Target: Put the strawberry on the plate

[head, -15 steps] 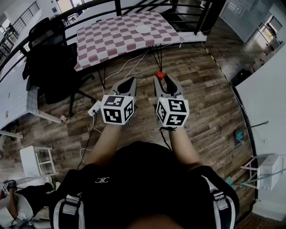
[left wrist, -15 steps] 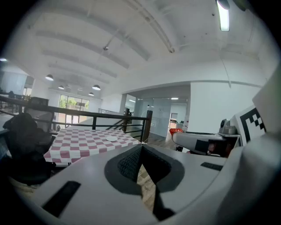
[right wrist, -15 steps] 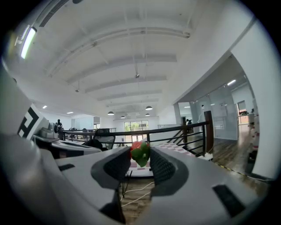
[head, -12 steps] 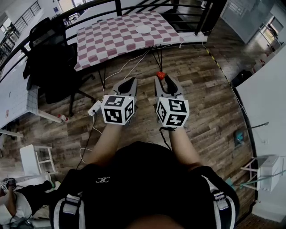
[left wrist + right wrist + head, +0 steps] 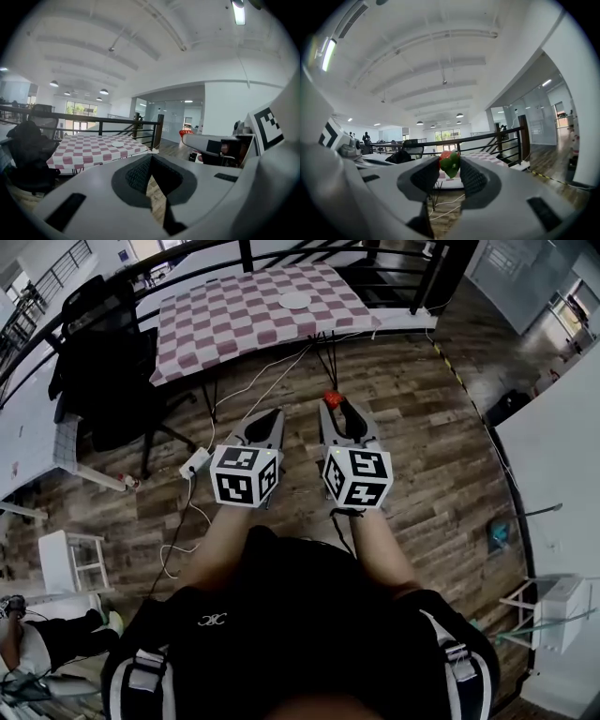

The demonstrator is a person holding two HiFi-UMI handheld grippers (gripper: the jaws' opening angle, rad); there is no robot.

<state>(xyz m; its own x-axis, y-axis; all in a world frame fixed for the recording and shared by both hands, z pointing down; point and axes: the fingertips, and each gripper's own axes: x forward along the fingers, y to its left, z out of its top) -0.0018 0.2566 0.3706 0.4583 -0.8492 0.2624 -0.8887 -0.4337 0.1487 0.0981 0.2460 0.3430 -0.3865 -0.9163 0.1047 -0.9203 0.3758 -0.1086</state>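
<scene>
**Strawberry pinched and held off the floor, plate well ahead**

The person holds both grippers out at waist height. The left gripper (image 5: 152, 155) has its tips pressed together with nothing between them. The right gripper (image 5: 336, 407) pinches the strawberry (image 5: 450, 161) at the very ends of its jaws, red flesh to one side and green leaves turned toward the camera.

The berry looks light and soft, so it would probably bruise or squash under a hard squeeze, and its skin may slip against the ribbed pads. A gentle hold across the widest part of the body — not on the leaves — seems the safest, and the present pinch near the tips leaves little margin.

Below the grippers lies a dark wooden floor (image 5: 422, 437) with white cables and a power strip (image 5: 194, 463) trailing across it. Further on stands the tabletop (image 5: 225, 324) under a red-and-white checked cloth, with the small white plate (image 5: 294, 300) near its far edge — well apart from the strawberry. A black chair (image 5: 103, 362) stands at the left, and a dark railing (image 5: 246, 253) runs behind the tabletop in an open, bright hall.
</scene>
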